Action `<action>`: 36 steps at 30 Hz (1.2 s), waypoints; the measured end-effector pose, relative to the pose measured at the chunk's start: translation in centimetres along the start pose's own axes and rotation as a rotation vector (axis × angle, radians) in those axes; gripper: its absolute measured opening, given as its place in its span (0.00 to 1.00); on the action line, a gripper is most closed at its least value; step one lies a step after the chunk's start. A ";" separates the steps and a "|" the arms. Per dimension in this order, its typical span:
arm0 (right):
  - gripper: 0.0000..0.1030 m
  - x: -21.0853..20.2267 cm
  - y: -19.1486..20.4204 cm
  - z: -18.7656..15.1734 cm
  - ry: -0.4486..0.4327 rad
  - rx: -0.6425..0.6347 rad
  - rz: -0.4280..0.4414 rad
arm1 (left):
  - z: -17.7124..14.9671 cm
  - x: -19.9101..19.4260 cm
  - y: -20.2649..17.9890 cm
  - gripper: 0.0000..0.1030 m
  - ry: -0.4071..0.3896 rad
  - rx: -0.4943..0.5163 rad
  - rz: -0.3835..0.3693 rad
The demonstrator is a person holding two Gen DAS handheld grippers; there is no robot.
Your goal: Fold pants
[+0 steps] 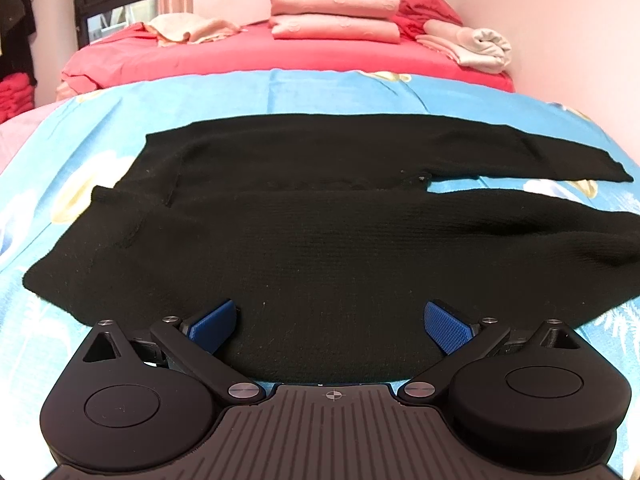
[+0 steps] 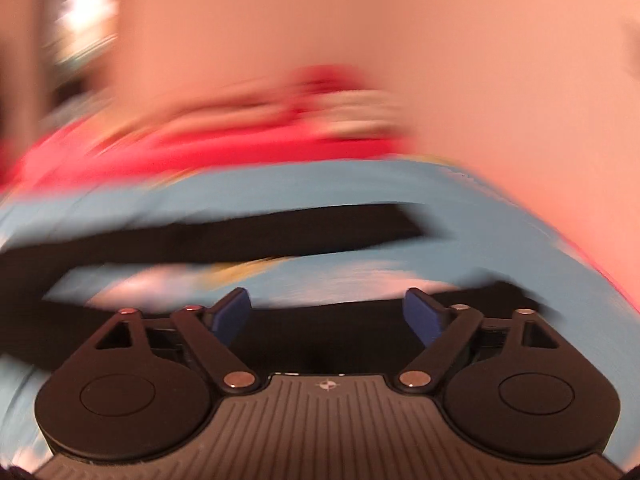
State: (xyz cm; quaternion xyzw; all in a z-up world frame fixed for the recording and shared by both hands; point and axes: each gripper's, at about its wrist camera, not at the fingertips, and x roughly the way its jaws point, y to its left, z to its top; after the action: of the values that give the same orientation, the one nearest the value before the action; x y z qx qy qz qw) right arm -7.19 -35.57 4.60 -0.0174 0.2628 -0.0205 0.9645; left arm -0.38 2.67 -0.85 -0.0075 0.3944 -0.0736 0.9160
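Pants (image 1: pixel 320 248) blur in right view; right leg end cut off.

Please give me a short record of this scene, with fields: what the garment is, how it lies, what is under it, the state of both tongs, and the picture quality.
garment: black pants
lay: spread flat, two legs apart toward the right
under it: blue patterned sheet
left tongs: open, over the near edge of the pants, holding nothing
right tongs: open, holding nothing
picture quality: left view sharp; right view blurred
background: folded pink bedding
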 end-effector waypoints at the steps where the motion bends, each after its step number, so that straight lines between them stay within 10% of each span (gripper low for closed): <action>1: 0.87 0.0 2.7 0.0 0.008 -0.101 0.076 | 0.1 -0.1 0.1 1.00 0.003 -0.005 -0.003; 6: 0.75 0.3 11.6 -0.3 0.087 -0.324 0.372 | 0.4 -0.9 1.0 1.00 0.005 -0.048 -0.033; 12: 0.61 4.6 13.5 0.9 0.153 -0.223 0.313 | 0.2 -0.7 0.9 1.00 0.002 -0.049 -0.025; 14: 0.22 6.8 12.8 0.3 0.236 -0.180 0.288 | 0.2 -0.6 0.7 1.00 0.002 -0.035 -0.012; 16: 0.04 5.2 12.8 -0.1 0.239 -0.213 0.295 | 0.1 -0.7 0.7 1.00 0.005 -0.026 -0.011; 23: 0.08 1.8 10.5 -1.0 0.276 -0.195 0.416 | -0.1 -1.1 1.1 1.00 -0.004 -0.027 -0.028; 26: 0.52 0.7 8.6 -0.3 0.192 -0.087 0.418 | 0.0 -0.9 0.7 1.00 0.006 -0.006 -0.008; 28: 0.62 0.1 6.7 -0.3 0.148 -0.043 0.331 | -0.3 -0.9 0.6 1.00 0.003 0.021 -0.008; 34: 0.59 3.9 -2.5 -2.6 0.254 0.111 -0.067 | -1.1 -0.9 0.4 1.00 -0.014 0.066 -0.006; 36: 0.32 2.6 -5.4 -2.3 0.243 0.283 -0.059 | -1.2 -1.1 0.7 1.00 -0.013 0.066 -0.010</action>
State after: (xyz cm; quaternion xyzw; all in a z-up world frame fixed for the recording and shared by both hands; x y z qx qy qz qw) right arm -6.23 -41.11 1.56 0.1134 0.3712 -0.0874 0.9174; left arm -1.89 3.55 -0.92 0.0201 0.3859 -0.0910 0.9178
